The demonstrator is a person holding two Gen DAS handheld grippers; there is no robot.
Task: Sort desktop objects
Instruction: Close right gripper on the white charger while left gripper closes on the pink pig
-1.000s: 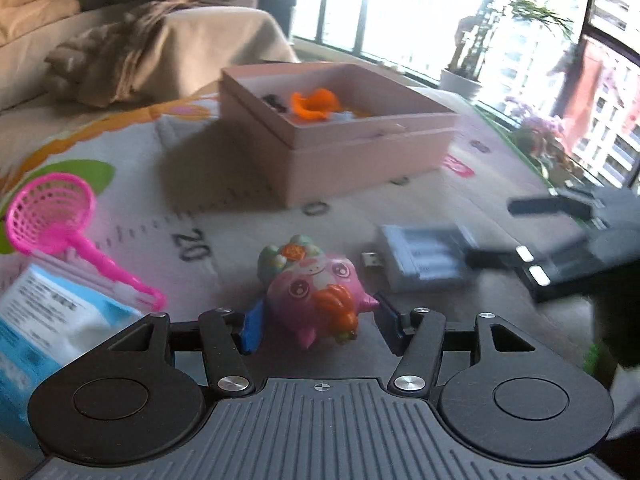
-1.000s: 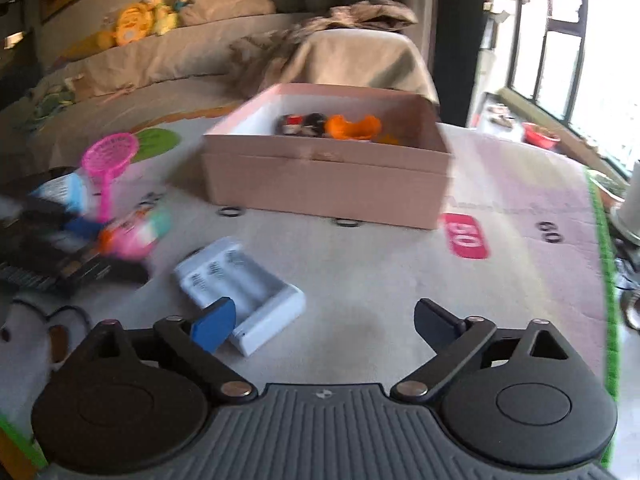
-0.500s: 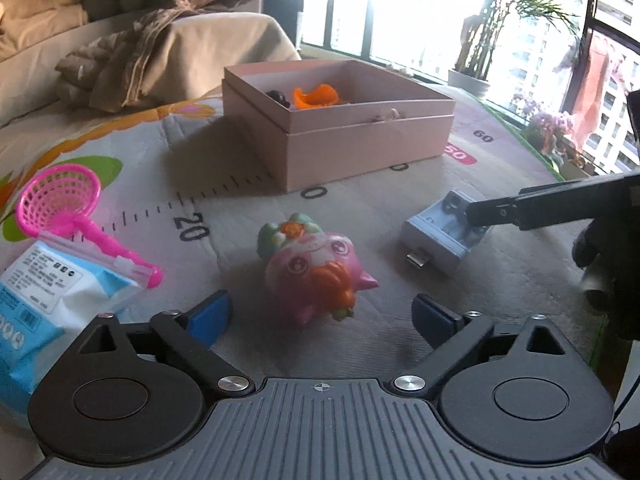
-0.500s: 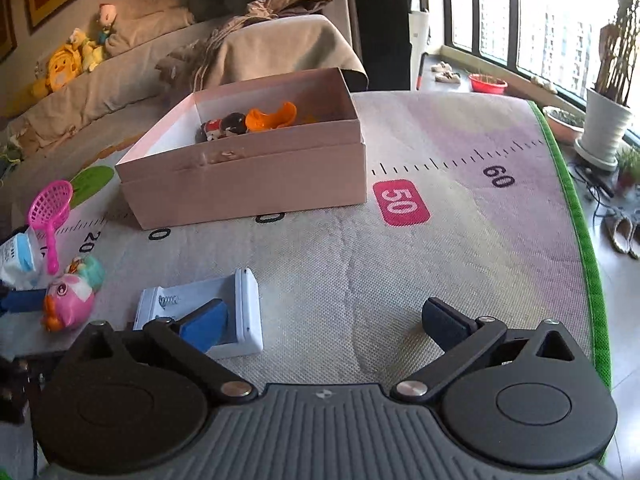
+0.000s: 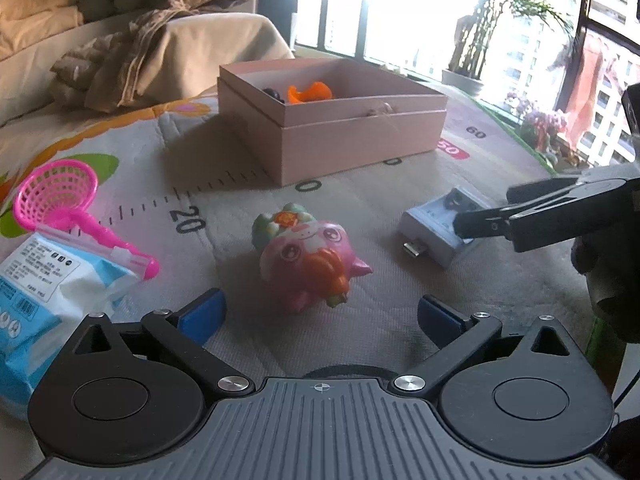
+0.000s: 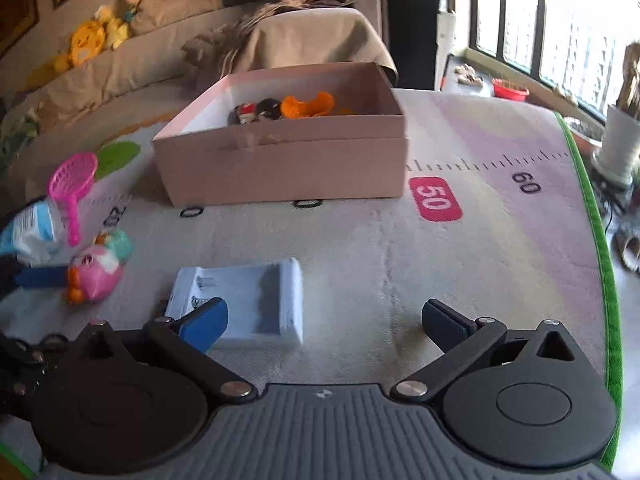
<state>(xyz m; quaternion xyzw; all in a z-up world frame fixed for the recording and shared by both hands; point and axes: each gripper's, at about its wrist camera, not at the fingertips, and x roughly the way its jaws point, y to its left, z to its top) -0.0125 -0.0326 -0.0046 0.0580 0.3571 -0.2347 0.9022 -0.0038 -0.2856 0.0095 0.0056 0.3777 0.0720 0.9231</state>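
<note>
Orange toy [image 5: 310,93] sits half-hidden behind the box [image 5: 352,140] wall.

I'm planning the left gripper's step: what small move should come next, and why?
Probably ease the left gripper forward so its open jaws straddle the pink toy. The toy lies loose just ahead of them, and the box already holds other toys.
</note>
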